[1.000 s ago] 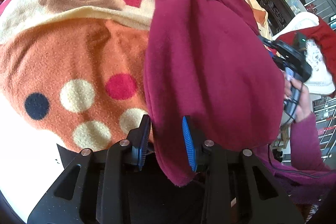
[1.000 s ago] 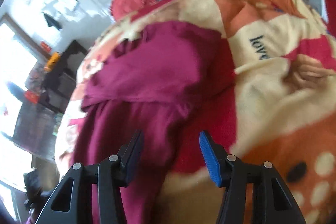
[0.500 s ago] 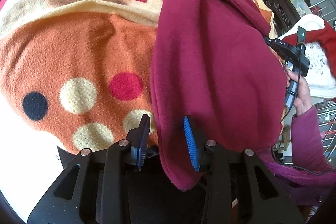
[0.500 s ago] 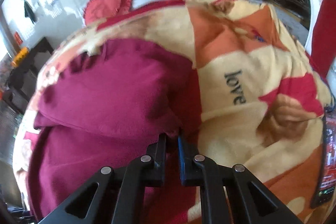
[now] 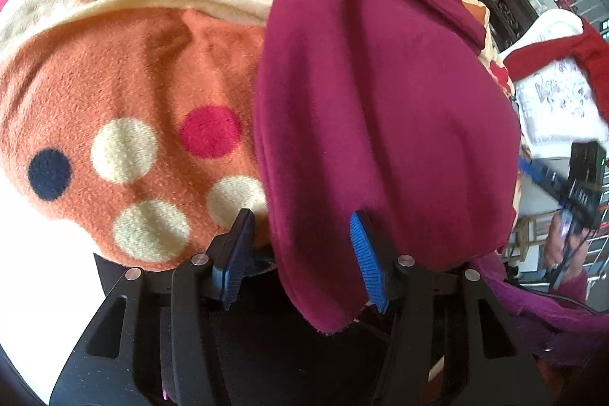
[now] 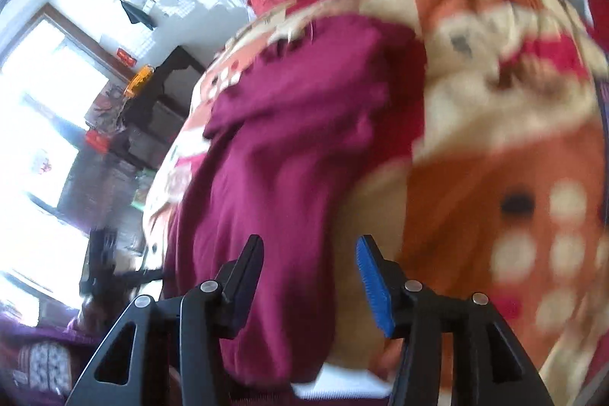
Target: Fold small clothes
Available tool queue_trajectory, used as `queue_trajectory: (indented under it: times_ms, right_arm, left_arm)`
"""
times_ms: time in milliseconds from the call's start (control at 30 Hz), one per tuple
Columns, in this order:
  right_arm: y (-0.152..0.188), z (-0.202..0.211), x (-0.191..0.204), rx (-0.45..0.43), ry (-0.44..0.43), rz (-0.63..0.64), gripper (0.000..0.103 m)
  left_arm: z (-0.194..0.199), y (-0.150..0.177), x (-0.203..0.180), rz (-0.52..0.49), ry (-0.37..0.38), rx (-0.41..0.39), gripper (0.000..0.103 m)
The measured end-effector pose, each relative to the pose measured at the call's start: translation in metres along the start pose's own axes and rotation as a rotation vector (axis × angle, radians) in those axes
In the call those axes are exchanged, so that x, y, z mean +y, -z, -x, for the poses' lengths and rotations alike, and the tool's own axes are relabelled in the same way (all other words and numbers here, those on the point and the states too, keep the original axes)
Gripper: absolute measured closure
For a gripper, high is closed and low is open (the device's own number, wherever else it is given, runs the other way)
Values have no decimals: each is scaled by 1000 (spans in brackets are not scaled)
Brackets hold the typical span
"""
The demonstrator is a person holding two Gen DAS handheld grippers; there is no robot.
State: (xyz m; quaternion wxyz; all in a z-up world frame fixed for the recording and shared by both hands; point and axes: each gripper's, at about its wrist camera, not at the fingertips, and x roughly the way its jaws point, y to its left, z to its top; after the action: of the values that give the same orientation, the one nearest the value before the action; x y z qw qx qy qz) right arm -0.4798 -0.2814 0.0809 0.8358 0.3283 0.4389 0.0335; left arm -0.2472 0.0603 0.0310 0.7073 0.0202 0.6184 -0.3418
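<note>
Left wrist view: the left gripper (image 5: 300,253) has just been opening; its fingers (image 5: 367,259) now stand wider than half a second ago, with the hanging corner of the maroon garment (image 5: 380,109) loose between them and pressed by neither pad. The garment lies lengthwise on the blanket (image 5: 125,75) of the bed, its lower end draped over the near edge, its upper part folded across itself. At the right edge a hand (image 5: 563,246) holds the other device. Right wrist view, blurred: the right gripper (image 6: 310,267), pinched shut half a second ago, has just been opening; its fingers (image 6: 371,276) stand moderately apart, empty, above the garment's lower part (image 6: 281,158).
</note>
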Motion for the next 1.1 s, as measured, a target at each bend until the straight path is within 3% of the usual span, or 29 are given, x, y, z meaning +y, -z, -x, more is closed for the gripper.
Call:
queue_trajectory:
  times_ms: [67,333,467,500,533,600,700,867,1000,1100]
  right_arm:
    - [22,-9,-2,29,-15,-11,54]
    - [56,-51,8,128,-91,-6,54]
    - [59,-51,22,113,-99,42,77]
    - [58,-47,27,110,-95,62,84]
    - [56,-45,34,106,-102,76,86]
    - [50,-36,45,87,-134,96,91]
    - [33,-19,63,34,-168,137,92]
    - [-14,4,68,-94,-250,103,92]
    - [-63,7,62,-193,-285,55,92]
    - [-104,1,58,-249,-242,51,92]
  left_arm:
    - [-1,-1,-3,-6,1,0,51]
    - [-7,2,-8,-3,31,5,50]
    - [-7,3,-9,-33,37,21,50]
    - [-7,4,-10,-47,42,31,57]
    - [-7,3,-12,-55,52,43,79]
    - [-5,-2,-11,-45,59,48,91]
    - [11,-16,-7,-29,122,4,95]
    - [53,-57,-11,-41,203,-138,95]
    - [73,-111,-12,-35,226,-229,95]
    - [74,-159,-11,-29,220,-281,95]
